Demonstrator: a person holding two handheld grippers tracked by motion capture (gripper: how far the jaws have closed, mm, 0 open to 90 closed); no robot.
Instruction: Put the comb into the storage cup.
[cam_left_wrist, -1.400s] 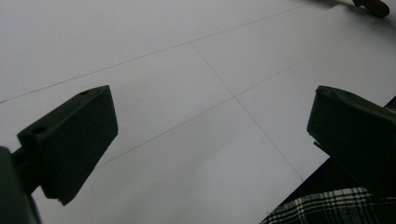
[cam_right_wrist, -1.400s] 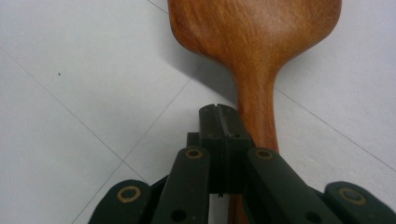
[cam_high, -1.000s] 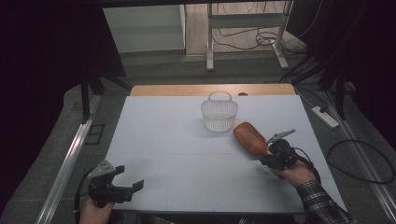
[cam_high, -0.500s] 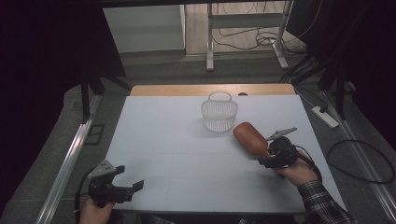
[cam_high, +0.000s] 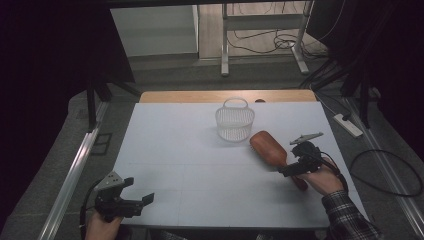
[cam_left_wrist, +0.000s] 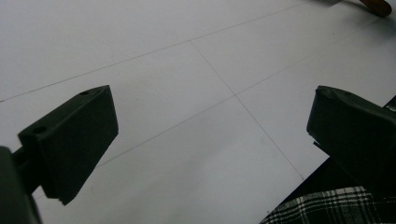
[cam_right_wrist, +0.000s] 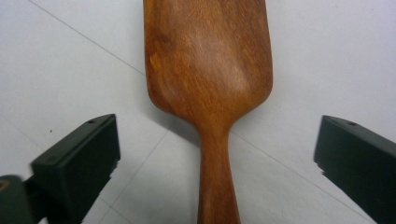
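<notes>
A broad white bench (cam_high: 200, 165) with faint ruled lines fills the middle of a dim room; a strip of bare wood runs along its far edge, and beyond it stand pale metal frame legs among loose black cables on the floor. A white power strip (cam_high: 348, 125) lies on the floor off the right side. Metal rails flank the bench on both sides.

Toward the far middle stands a small white mesh basket with a hoop handle (cam_high: 234, 121), upright. Just beside it, nearer and to the right, lies a brown wooden paddle-shaped brush (cam_high: 269, 148), flat on the bench, its handle pointing to the near right edge. The whole left half of the surface is bare — plenty of free room there.

The right tongs (cam_high: 289, 172) sit over the handle, near the right edge; in the right gripper view the handle (cam_right_wrist: 217, 186) runs between the two jaws, well apart from both. These jaws have just been opening and now stand wide, where a second ago they were closed on the handle. The brush head has not shifted.

The left tongs (cam_high: 140, 201) rest at the near left corner, wide and holding nothing — unchanged from before.
</notes>
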